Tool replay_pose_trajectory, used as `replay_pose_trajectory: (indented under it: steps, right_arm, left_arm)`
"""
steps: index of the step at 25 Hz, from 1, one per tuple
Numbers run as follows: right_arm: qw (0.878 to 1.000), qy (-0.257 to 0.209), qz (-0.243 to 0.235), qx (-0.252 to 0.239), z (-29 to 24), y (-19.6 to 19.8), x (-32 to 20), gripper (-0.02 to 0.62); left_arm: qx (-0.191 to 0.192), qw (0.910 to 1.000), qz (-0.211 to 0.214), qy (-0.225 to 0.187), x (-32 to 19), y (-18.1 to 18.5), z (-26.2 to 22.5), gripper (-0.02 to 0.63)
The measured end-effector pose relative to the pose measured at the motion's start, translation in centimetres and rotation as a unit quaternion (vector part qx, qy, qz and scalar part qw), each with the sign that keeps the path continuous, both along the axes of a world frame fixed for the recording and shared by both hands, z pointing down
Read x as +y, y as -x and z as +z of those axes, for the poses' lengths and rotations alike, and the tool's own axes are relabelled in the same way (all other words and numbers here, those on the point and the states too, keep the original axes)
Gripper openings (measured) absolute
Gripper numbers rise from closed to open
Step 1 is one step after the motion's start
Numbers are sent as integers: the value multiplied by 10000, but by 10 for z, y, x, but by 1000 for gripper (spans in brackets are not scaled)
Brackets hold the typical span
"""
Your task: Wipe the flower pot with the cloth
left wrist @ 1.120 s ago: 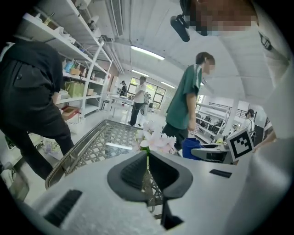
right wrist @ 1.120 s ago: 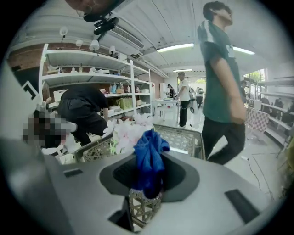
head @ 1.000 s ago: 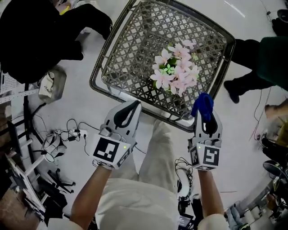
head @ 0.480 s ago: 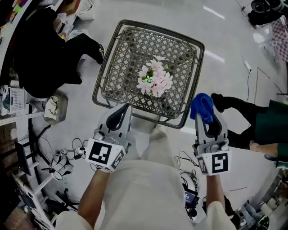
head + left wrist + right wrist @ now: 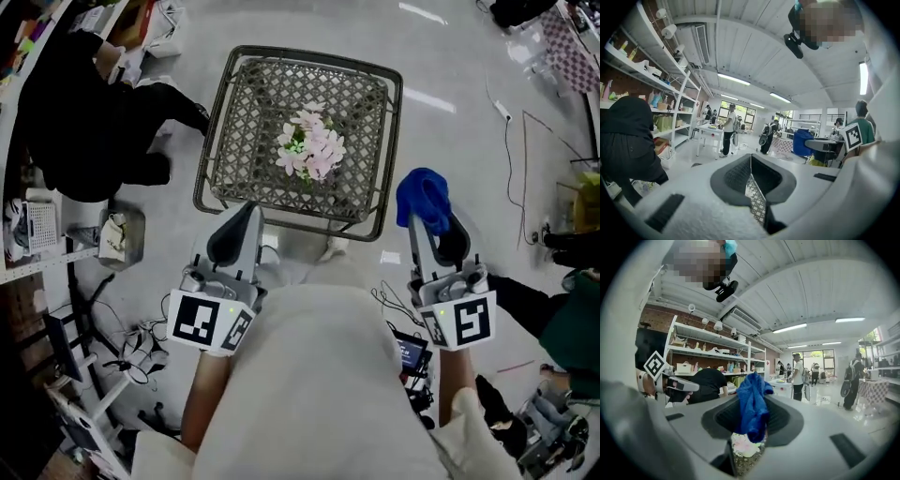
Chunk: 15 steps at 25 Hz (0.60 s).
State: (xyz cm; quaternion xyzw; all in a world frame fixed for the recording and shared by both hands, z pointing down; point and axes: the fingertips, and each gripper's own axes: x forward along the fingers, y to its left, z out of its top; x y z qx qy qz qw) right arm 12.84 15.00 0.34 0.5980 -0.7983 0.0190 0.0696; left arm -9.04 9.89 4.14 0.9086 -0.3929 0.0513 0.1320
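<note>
Pale glossy floor (image 5: pixel 450 122) of a shelved workshop, cables trailing across it; a person in black (image 5: pixel 84 122) crouches at far left. Left gripper (image 5: pixel 242 220): jaws clenched on nothing, pads meeting along one seam in the left gripper view, only lattice showing below them. It hangs just short of the near edge of the counter (image 5: pixel 253 112), a square lattice-topped stand. Flower pot (image 5: pixel 309 153) stands near the middle of that top. From above only its pink blossoms show and the pot wall is hidden, so its long axis is judged upright, pointing at the head camera. Cloth (image 5: pixel 424 199), blue and bunched, is pinched in the right gripper (image 5: pixel 429 220), jaws clenched on it, a tuft standing past the tips. The right gripper sits off the counter's near right corner, apart from the pot. Pot lies forward and to the left of the cloth. The left gripper is somewhat nearer the pot, but the right carries the cloth. Judgement: wiping not begun; the next move calls for the right gripper to travel forward-left and down to reach the pot wall beneath the blossoms
</note>
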Motion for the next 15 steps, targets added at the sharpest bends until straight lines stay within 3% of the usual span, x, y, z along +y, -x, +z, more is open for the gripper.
replay_pose_trajectory:
  steps: [15]
  right_arm:
    - [9997, 246, 85, -19, 25, 10, 8, 135]
  left_arm:
    - [11, 9990, 431, -82, 1, -23, -1, 25]
